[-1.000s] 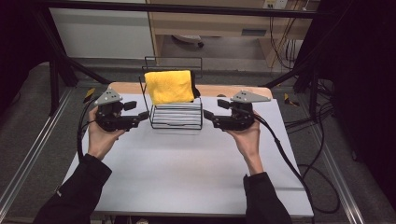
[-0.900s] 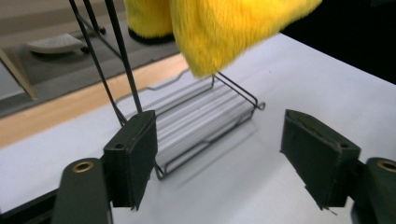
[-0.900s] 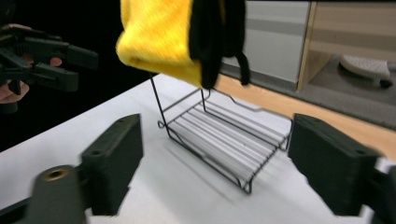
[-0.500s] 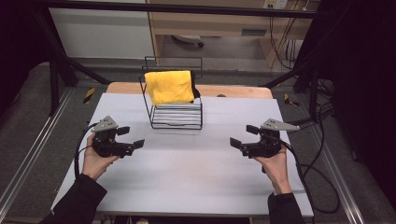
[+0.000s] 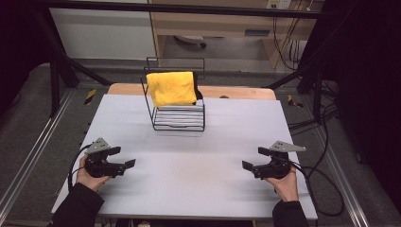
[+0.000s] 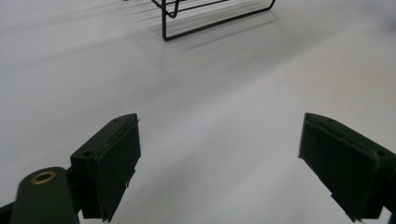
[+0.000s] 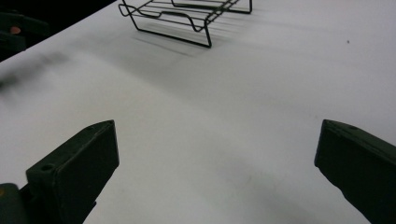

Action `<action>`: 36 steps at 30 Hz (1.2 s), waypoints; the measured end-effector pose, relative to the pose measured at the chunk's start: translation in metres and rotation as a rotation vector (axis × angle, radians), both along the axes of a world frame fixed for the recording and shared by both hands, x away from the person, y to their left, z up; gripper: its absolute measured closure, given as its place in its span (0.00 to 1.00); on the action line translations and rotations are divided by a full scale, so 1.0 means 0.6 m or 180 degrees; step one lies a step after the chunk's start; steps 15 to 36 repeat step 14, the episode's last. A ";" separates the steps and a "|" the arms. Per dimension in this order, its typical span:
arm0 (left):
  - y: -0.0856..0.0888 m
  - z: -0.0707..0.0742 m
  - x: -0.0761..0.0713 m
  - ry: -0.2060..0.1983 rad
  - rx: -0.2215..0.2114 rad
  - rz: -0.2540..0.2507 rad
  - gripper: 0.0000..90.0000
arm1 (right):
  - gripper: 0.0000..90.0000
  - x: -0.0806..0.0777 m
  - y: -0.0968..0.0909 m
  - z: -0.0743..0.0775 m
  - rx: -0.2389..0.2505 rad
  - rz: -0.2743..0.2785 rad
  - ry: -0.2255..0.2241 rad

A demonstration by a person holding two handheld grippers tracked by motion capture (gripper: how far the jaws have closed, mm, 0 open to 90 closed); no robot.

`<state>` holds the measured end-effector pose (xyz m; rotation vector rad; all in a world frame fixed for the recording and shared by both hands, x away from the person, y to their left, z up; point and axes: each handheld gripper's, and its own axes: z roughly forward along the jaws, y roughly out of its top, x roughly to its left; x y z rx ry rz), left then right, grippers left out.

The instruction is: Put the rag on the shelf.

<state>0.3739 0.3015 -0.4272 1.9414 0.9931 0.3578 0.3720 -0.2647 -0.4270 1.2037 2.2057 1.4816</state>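
A robotics lab or test bay is showing itself here: a white table (image 5: pixel 189 175) is standing inside a black metal frame (image 5: pixel 189 8), with aluminium rails (image 5: pixel 28 161) running along the floor at 9 o'clock and 3 o'clock. Black cables (image 5: pixel 326 184) are trailing across the grey floor at 4 o'clock, and more wiring (image 5: pixel 283 28) is hanging at 1 o'clock. A plain wooden bench (image 5: pixel 213 23) is sitting at 12 o'clock, beside a white panel (image 5: pixel 99 33) at 11 o'clock.
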 end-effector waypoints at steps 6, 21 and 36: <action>0.003 -0.007 -0.005 -0.0009 -0.0020 0.0008 0.15 | 0.00 -0.009 -0.013 -0.016 -0.0050 -0.0027 -0.0007; 0.007 -0.015 -0.010 0.0003 -0.0041 0.0037 0.15 | 0.00 -0.018 -0.018 -0.022 -0.0117 -0.0016 0.0018; 0.007 -0.015 -0.010 0.0003 -0.0041 0.0037 0.15 | 0.00 -0.018 -0.018 -0.022 -0.0117 -0.0016 0.0018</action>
